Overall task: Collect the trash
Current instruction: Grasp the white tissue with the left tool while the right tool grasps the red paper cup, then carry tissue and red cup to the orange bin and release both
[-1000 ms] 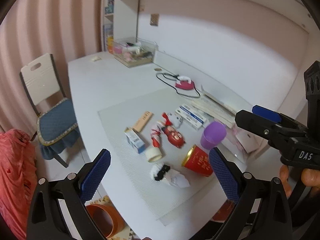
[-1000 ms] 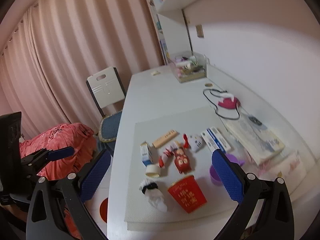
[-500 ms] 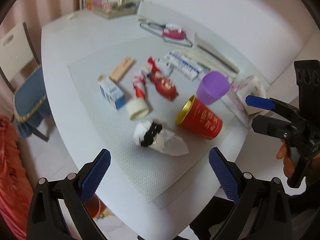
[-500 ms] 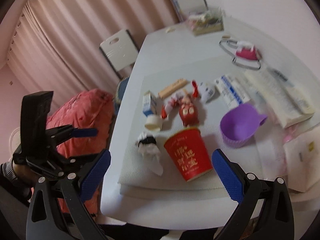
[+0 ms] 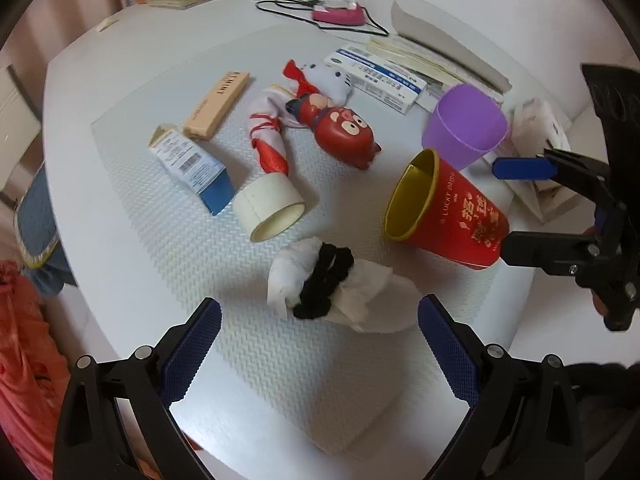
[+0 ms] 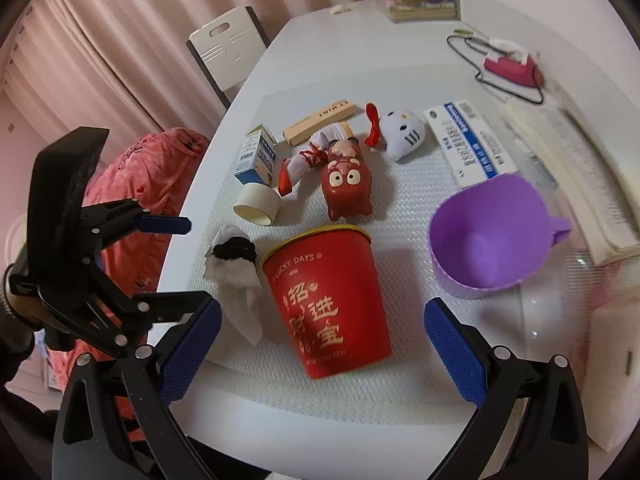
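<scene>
Both tools hung wide open and empty above the desk [image 5: 100, 80], the left tool [image 5: 319, 338] lined up over the crumpled tissue [image 5: 332, 284] and the right tool [image 6: 322, 346] straddling the tipped red paper cup [image 6: 328, 296], apparently so that each could take 1 piece of trash from the mat.

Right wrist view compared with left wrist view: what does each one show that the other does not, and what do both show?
Only the right wrist view shows the pink curtains, the white chair back and the purple plastic cup's handle. Only the left wrist view shows the gold inside of the red paper cup. Both show the crumpled white tissue with a black band, the white tape roll and both open grippers.
</scene>
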The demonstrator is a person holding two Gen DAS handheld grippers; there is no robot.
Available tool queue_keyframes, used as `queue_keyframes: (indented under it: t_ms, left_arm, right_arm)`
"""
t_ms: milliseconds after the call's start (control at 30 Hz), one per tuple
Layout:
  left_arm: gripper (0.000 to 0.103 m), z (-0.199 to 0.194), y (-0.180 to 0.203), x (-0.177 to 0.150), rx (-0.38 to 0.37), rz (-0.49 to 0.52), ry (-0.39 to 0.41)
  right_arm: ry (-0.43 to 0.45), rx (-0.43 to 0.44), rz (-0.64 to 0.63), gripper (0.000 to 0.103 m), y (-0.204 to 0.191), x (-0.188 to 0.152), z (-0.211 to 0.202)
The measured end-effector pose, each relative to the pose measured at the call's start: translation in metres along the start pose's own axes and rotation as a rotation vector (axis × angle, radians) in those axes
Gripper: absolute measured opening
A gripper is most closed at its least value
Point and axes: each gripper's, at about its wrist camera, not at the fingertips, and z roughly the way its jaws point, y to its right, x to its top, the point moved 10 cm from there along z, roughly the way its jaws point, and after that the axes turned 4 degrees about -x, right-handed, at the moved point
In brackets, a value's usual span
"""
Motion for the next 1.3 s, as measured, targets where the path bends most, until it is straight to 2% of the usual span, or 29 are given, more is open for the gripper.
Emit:
queue_keyframes:
  t_ms: [267,333,400,433,467,600,700,733,833,1100,1300]
  left_arm:
    - [0.097,0.025,-0.004,0.005,-0.018,0.041,-0.020]
    - [0.097,0.030,-0.004,0.006,-0.031,0.027,-0.027]
    - [0.097,0.032,-0.004,0.006,-0.050,0.018,-0.028]
    - [0.090,0.033,-0.004,0.005,-0.055,0.018,-0.031]
    - [0.080,0.034,-0.004,0.005,-0.060,0.020,-0.036]
    - [0.075,0.036,-0.007,0.006,-0.049,0.032,-0.033]
    - [0.057,0.035,-0.012,0.008,-0.037,0.020,-0.021]
    - [0.054,0.033,-0.013,0.007,-0.050,0.006,-0.021]
    - [0.052,0.028,-0.014,0.002,-0.065,-0.034,-0.028]
    - [0.052,-0.017,0.007,-0.018,-0.058,-0.034,0.003]
    - [0.052,-0.072,-0.003,-0.038,-0.002,-0.069,0.072]
  right_arm:
    - [-0.065,0.036,-0.006,0.098,0.004,0.000,0.025]
    - [-0.082,0.032,-0.024,0.094,0.003,-0.001,0.031]
    - [-0.109,0.057,-0.034,0.080,0.001,-0.003,0.037]
    - [-0.116,0.059,-0.038,0.077,-0.001,-0.005,0.039]
    - [-0.125,0.062,-0.045,0.070,-0.002,-0.007,0.041]
    - [-0.133,0.071,-0.063,0.065,-0.004,-0.009,0.045]
    - [-0.130,0.081,-0.066,0.060,-0.004,-0.008,0.045]
    - [-0.127,0.083,-0.066,0.059,-0.003,-0.008,0.043]
    - [-0.129,0.090,-0.074,0.058,-0.003,-0.008,0.038]
    - [-0.116,0.141,-0.148,0.058,-0.031,-0.005,0.011]
    - [-0.103,0.195,-0.240,0.058,-0.068,-0.002,-0.011]
